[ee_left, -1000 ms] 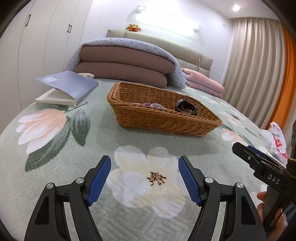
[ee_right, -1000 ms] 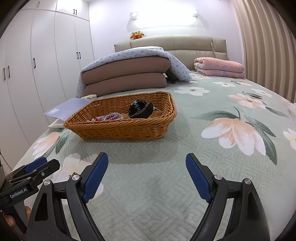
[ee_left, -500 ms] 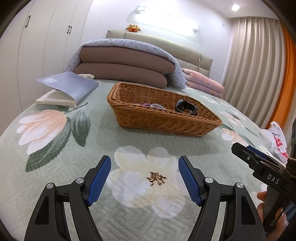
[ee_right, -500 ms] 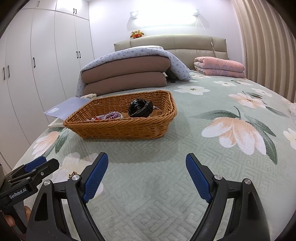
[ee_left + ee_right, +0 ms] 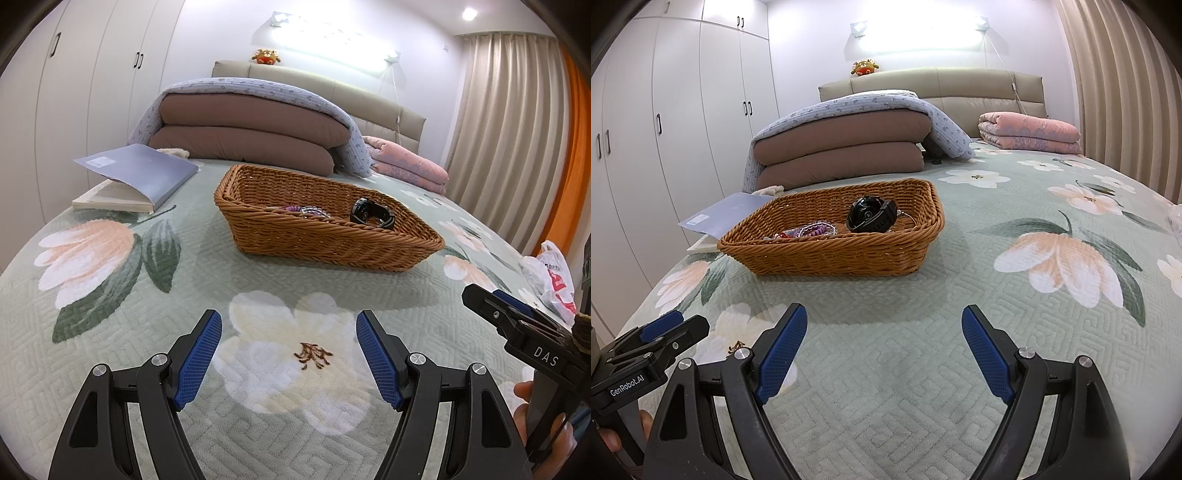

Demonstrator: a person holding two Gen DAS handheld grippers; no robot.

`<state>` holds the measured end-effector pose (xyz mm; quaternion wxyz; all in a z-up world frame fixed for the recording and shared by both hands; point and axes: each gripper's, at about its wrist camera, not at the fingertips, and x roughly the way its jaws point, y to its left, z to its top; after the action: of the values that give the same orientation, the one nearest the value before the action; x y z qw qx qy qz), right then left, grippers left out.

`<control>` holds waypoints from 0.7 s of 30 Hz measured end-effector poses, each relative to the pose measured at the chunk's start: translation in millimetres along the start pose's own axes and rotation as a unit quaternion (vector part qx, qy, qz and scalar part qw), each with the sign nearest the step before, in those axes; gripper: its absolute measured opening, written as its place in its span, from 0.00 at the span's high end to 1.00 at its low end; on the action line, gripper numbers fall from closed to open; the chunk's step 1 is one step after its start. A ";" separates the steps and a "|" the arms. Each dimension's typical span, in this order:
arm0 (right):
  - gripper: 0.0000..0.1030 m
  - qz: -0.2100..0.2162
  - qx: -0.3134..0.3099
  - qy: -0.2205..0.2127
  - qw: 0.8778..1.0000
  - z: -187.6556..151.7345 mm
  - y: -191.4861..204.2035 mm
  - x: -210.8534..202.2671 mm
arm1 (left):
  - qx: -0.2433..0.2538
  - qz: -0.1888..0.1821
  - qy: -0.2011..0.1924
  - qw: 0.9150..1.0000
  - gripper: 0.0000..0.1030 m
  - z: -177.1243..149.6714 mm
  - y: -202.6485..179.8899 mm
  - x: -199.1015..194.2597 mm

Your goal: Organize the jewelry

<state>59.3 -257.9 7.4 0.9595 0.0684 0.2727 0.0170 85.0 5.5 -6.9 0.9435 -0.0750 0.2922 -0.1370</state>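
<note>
Both wrist views face the basket (image 5: 325,236) from nearby.

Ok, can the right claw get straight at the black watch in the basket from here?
Probably yes. The right claw is open and empty, with only bare bedspread between it and the wicker basket. The black watch lies uncovered beside the beaded bracelets; the claw must clear the basket's near wall.

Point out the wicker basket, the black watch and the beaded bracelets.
wicker basket (image 5: 827,258): right wrist view, near outer wall.
black watch (image 5: 868,216): right wrist view, round face.
beaded bracelets (image 5: 812,230): right wrist view, middle of the bead pile.
</note>
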 end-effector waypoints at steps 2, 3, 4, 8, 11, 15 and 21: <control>0.15 0.001 0.003 0.001 1.000 -0.1 -1.2 0.5 | 0.000 0.000 0.000 1.000 0.26 0.0 0.0 0.0; 0.15 0.002 0.004 0.001 1.000 -0.1 -1.8 0.7 | 0.000 0.000 0.000 1.000 0.26 0.0 0.0 0.0; 0.15 0.002 0.004 0.002 1.000 -0.2 -2.1 0.8 | 0.000 0.000 0.000 1.000 0.26 0.0 0.0 0.0; 0.15 0.001 0.001 0.002 1.000 -0.5 -1.7 1.4 | 0.000 0.000 0.000 1.000 0.26 -0.1 -0.2 -0.1; 0.15 0.001 -0.001 0.002 1.000 -0.3 -1.2 1.3 | 0.000 0.000 0.000 1.000 0.26 -0.1 -0.2 -0.3; 0.15 0.002 0.000 0.003 1.000 0.0 -1.5 0.9 | 0.000 0.000 0.000 1.000 0.26 0.1 -0.1 0.0; 0.15 0.002 -0.001 0.004 1.000 -0.1 -1.5 0.6 | 0.004 0.007 -0.004 1.000 0.26 0.5 -0.3 -1.7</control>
<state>59.8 -259.3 6.7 0.9585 0.0683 0.2760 0.0196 83.9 5.8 -5.5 0.9459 -0.0700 0.2882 -0.1313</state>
